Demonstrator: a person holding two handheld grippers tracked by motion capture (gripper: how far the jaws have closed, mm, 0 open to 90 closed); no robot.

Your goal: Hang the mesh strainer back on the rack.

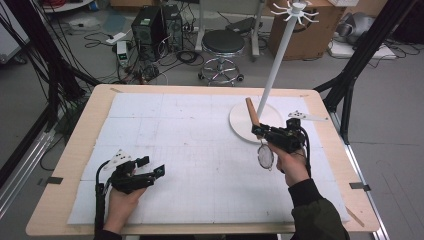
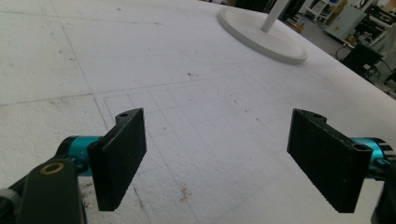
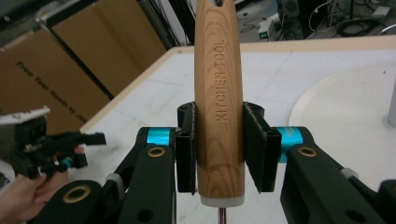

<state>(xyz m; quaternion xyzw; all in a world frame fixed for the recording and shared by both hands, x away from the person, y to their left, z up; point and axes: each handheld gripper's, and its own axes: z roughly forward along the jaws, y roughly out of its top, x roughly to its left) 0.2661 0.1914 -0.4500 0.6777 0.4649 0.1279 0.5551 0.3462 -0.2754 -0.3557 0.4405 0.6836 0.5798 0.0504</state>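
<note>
A wooden table (image 1: 75, 150) topped with white gridded foam stands in a cluttered workshop. Near the white hook stand's round base (image 1: 240, 125), the right gripper (image 1: 257, 131) pinches a strainer's wooden handle (image 3: 218, 93), mesh bowl (image 1: 265, 156) hanging below. Well away from the base, the left gripper (image 2: 217, 158) hovers spread wide, empty.

My left gripper (image 2: 217, 163) rests low with jaws wide apart; my right gripper (image 3: 219, 149) is raised, jaws clamped.
</note>
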